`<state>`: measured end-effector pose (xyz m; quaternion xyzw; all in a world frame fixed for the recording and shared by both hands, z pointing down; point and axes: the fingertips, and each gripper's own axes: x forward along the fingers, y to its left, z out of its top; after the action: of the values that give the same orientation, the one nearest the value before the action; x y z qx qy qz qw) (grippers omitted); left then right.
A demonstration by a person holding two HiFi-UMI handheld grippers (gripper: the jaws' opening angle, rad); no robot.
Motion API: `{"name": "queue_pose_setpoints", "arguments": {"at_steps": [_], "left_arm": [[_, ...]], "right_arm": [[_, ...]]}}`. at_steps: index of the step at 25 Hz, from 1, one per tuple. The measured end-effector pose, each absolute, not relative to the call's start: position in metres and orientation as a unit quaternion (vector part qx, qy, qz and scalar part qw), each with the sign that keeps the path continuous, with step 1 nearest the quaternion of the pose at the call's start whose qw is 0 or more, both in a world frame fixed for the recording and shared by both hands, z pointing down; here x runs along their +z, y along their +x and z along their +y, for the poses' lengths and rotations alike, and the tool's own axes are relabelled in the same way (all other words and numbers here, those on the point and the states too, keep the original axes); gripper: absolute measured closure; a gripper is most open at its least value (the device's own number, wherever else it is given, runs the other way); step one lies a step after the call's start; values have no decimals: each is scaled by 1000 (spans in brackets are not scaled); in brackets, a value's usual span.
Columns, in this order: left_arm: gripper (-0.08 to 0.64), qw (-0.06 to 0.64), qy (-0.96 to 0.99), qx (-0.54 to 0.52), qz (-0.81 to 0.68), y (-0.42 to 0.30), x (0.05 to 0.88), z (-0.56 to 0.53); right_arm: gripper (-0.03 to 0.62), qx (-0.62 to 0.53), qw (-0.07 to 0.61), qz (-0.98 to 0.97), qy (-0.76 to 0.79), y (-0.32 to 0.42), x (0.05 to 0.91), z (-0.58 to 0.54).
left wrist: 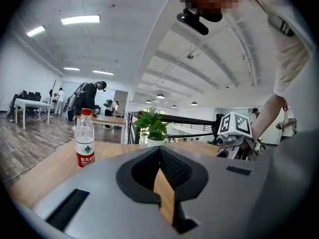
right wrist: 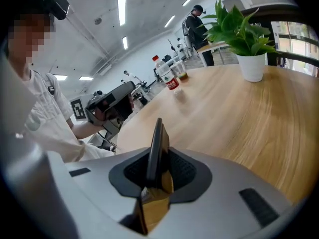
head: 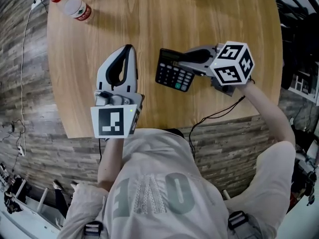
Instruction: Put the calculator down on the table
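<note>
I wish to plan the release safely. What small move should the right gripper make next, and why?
Probably lower the right gripper a little, until the calculator rests flat on the wooden table, before opening. Its jaws clamp the calculator's edge, and I cannot tell whether it touches the tabletop; bare wood lies beneath.

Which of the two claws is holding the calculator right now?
The right claw: the black calculator is pinched edge-on between its pads. The left claw is shut with nothing between its jaws.
</note>
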<state>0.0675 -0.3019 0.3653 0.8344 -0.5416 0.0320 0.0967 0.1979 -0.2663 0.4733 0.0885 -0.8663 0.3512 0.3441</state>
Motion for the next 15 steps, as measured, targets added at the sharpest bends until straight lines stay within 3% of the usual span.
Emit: {"name": "queue_pose_setpoints", "arguments": {"at_steps": [15], "left_arm": [[551, 121, 818, 62, -559, 59, 394, -326]], "right_arm": [[502, 390, 353, -850, -2, 180, 514, -280]]}}
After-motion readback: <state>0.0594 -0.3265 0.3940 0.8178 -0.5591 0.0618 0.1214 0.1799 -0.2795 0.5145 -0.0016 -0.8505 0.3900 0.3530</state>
